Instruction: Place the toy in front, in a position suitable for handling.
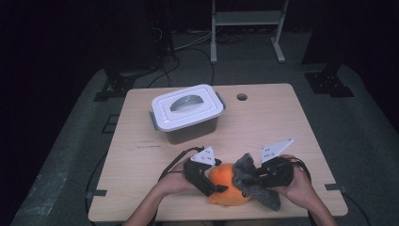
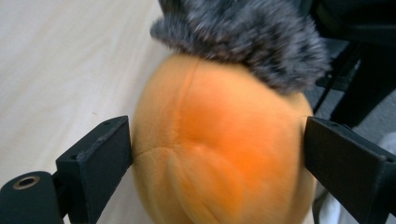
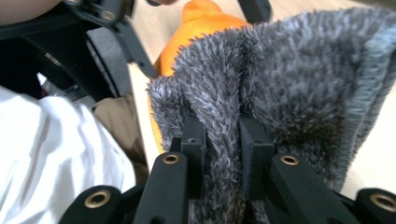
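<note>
Two things in hand near the front edge of the desk (image 1: 282, 122), well apart from the lidded storage box (image 1: 188, 110) farther back: an orange plush toy (image 1: 227, 178) lying on the wood, and a grey shaggy cloth (image 1: 258, 190) draped over its right end. Toy rounded and squat, long axis roughly across the desk from left to right in the high view, one bulging end turned toward the left gripper (image 1: 217, 184); hard to tell head from tail, with the far end buried under the cloth. From the left gripper view, a seam down the orange fabric and the grey pile capping the top of the toy. Fingers of the left gripper spread wide, one at each flank of the toy, just meeting the plush with no clear squeeze. Right gripper (image 3: 223, 135) with fingers close together, clamped on a fold of the cloth, pile bunched between the black pads. Cloth long axis slanting from upper left, by the toy's crown, down to lower right toward the desk's front edge, free end hanging loose below the right hand. Box set at a slight angle, white lid on, grey handle lying flat in its recess. Faint dark marks on the desk in front of the box, too small to read; likewise a dark speck low on the toy
</note>
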Tool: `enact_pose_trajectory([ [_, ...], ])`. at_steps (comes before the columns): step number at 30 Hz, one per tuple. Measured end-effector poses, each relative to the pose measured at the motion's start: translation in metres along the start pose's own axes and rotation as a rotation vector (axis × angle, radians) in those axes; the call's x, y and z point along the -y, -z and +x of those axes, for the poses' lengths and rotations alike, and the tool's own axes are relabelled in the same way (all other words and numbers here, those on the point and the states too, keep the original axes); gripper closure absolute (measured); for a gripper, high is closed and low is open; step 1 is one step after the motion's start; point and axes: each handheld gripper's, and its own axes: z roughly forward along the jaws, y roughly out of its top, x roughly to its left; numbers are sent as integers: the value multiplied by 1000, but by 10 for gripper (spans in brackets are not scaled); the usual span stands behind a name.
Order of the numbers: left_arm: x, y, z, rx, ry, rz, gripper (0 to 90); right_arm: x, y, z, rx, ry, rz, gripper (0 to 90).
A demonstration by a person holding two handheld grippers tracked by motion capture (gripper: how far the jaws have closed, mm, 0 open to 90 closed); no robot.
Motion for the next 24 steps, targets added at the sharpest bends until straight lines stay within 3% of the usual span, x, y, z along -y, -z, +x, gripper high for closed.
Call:
enact_pose_trajectory([
  [1,0,-2,-1,-1,-12,-3,101,0,0,1,-2,3,6,742],
  [5,-5,4,-5,-79,-97,-41,287,-1,6,1,35,11,-7,748],
  [8,-9,9,-7,-155,-165,-81,306,-2,13,0,76,8,-37,754],
  [12,-5,8,-5,-144,-192,-61,277,-1,7,-3,56,-1,-36,755],
  [17,0,12,-2,-105,-162,-65,257,-8,12,-7,95,-8,-118,756],
  [21,-4,11,1,-86,-76,-60,142,-3,4,-12,85,-38,-91,754],
  [24,-9,9,-1,-77,-59,-66,110,-4,-1,-6,52,-27,-87,753],
])
